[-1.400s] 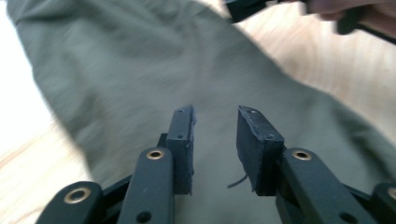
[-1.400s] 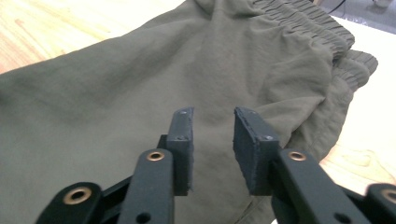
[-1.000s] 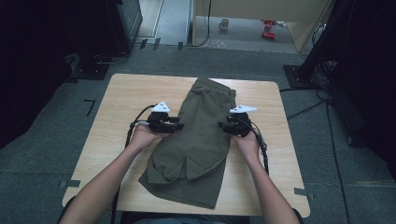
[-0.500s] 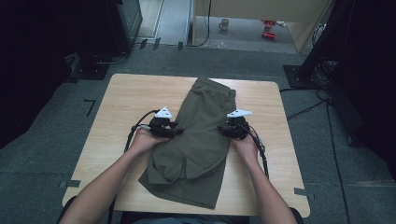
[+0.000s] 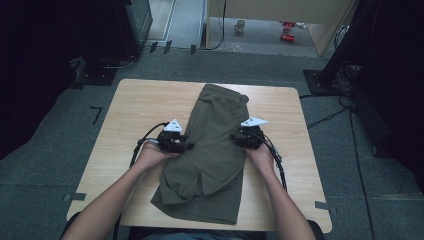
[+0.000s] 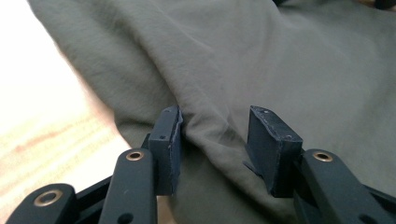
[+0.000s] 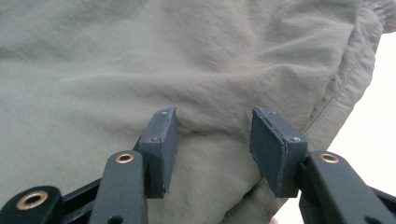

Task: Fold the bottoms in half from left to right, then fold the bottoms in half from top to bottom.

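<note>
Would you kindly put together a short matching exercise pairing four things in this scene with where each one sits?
Things:
1. left gripper
2. right gripper
3. shorts
4. mug

Places:
A. on the floor beyond the table's far edge
B. at the shorts' right edge, jaws open
C. spread down the middle of the table
D. at the shorts' left edge, jaws open

Pairs: 1-D, 2-B, 3-C, 4-A

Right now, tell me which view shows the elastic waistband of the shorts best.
The high view: the waistband lies whole at the far end of the shorts. The right gripper view catches a corner of it; the left gripper view offers plain fabric.
</note>
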The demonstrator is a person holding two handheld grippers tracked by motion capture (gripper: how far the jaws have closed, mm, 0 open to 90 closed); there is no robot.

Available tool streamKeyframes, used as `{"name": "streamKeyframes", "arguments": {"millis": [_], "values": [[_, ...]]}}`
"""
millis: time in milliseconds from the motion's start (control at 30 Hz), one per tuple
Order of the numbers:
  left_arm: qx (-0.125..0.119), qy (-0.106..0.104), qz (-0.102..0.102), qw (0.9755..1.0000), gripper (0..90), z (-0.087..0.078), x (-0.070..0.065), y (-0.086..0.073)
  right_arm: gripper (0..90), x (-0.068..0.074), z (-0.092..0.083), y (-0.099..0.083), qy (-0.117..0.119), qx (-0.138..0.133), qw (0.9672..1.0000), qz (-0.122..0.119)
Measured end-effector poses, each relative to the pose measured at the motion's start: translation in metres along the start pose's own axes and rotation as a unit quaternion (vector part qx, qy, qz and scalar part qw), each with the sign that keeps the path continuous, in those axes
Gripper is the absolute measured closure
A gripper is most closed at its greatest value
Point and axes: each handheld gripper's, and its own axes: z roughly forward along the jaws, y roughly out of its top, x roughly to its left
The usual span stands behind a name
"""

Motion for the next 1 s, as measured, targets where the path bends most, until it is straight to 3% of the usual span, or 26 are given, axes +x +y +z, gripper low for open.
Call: {"name": "streamKeyframes", "arguments": {"millis": [333, 600, 1000], "values": [[0.004, -0.003, -0.01, 0.9999, 54.3, -0.016, -0.009, -0.014, 49.9, 0.013, 0.006, 0.004, 0.015, 0.0, 0.9998, -0.013], [-0.007, -0.005, -0.015, 0.9998, 53.5, -0.024, -0.015, -0.025, 49.2, 0.021, 0.005, 0.004, 0.026, 0.003, 0.9994, -0.022], [0.011, -0.009, -0.026, 0.9995, 50.3, -0.037, -0.032, -0.034, 45.3, 0.039, -0.002, -0.001, 0.047, 0.012, 0.9982, -0.036]]}}
